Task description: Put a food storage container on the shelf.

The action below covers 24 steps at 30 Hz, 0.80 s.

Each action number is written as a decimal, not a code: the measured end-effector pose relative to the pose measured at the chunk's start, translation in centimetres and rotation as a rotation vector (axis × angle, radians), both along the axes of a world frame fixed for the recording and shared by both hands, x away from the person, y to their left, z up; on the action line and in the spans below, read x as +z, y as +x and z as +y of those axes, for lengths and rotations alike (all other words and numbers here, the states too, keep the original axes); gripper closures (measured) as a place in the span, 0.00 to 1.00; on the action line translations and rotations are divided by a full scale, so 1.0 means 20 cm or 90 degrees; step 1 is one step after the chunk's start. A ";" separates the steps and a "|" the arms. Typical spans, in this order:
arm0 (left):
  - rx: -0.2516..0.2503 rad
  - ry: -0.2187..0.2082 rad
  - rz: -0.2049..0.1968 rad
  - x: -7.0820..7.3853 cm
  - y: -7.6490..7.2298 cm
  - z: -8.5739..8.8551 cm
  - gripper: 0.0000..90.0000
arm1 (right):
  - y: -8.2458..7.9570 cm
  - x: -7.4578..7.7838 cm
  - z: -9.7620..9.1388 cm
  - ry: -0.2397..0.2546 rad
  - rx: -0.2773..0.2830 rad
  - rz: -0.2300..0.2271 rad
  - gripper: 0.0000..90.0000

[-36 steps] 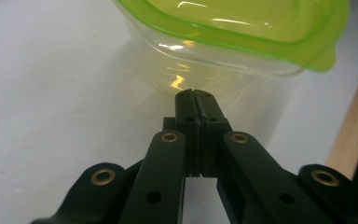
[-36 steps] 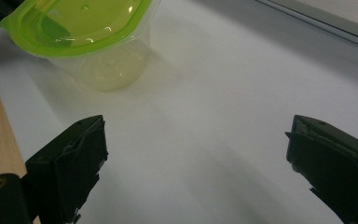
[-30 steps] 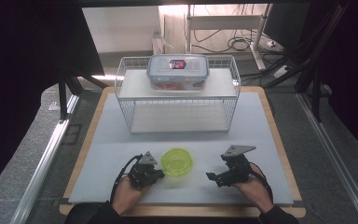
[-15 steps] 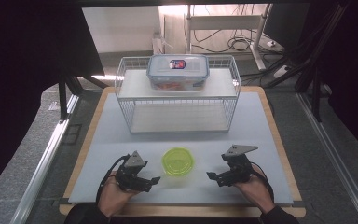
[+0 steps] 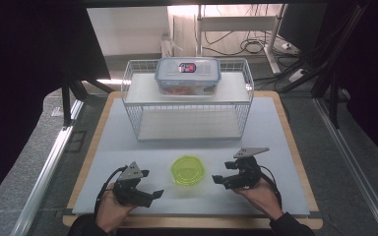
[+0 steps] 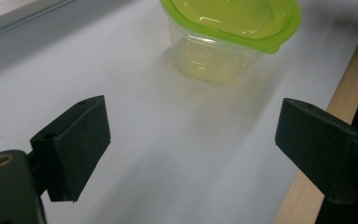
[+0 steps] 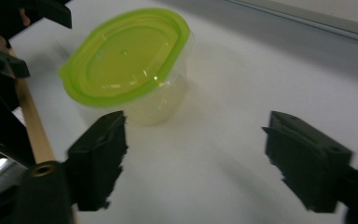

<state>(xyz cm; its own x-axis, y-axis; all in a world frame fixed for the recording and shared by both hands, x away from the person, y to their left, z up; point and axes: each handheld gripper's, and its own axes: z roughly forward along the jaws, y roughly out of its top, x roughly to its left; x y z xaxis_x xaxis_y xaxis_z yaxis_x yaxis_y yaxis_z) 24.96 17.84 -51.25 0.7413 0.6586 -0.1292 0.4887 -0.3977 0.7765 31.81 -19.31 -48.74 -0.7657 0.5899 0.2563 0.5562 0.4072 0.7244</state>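
Note:
A small clear tub with a lime-green lid (image 5: 188,170) stands on the white mat near the front edge; it is also seen ahead of the jaws in the left gripper view (image 6: 228,28) and the right gripper view (image 7: 126,60). My left gripper (image 5: 150,184) lies to its left, apart from it, its jaws pointing at it. Those jaws (image 6: 186,140) have just been opening and stand open over bare mat. My right gripper (image 5: 221,173) sits to the tub's right. Its jaws (image 7: 196,154) have just been closing a little but are still open, with nothing between them.
A white wire rack (image 5: 187,123) stands at the back of the mat, with a clear lidded food box (image 5: 188,73) on its top shelf. The mat lies on a wooden board (image 5: 295,147). Dark frame posts and cables stand beyond the table.
My left gripper has let go of the green-lidded tub, opened its jaws and drawn back to the left. The right hand has stayed in place, its jaws a little narrower.

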 end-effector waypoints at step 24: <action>-0.021 0.020 0.020 -0.03 0.01 -0.01 0.13 | 0.29 -0.07 0.24 0.108 0.029 0.181 0.73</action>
